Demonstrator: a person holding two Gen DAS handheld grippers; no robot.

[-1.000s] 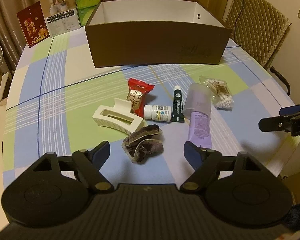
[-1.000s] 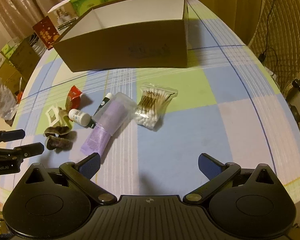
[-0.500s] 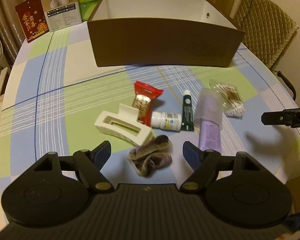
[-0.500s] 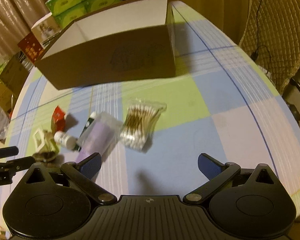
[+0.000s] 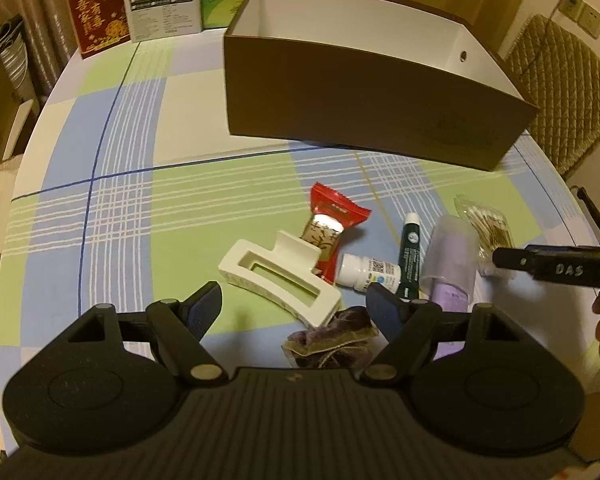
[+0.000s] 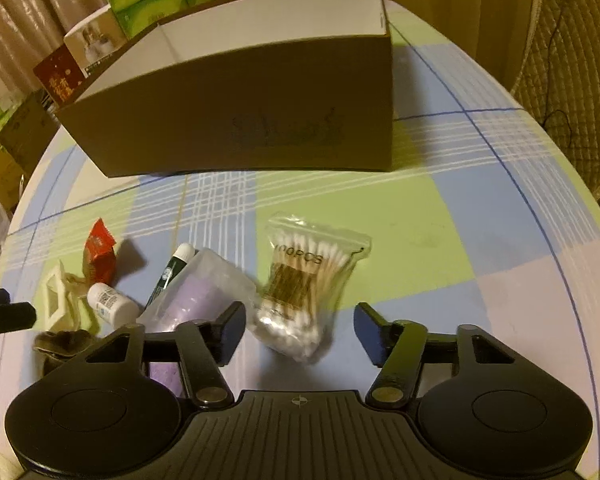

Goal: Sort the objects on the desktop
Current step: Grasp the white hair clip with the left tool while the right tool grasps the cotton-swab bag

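Clear plastic bag of cotton swabs lies between the right hand-held gripper's closing jaws, ungripped.

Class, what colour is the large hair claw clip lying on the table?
Cream white hair claw clip; clearest in the left wrist view.

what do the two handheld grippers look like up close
Both are matte black plastic. The left gripper and right gripper each have two rounded disc housings, a ribbed centre body, brass-coloured pivot pins and dark blue ribbed pads on the fingers. The right one's side carries white "DAS" lettering.
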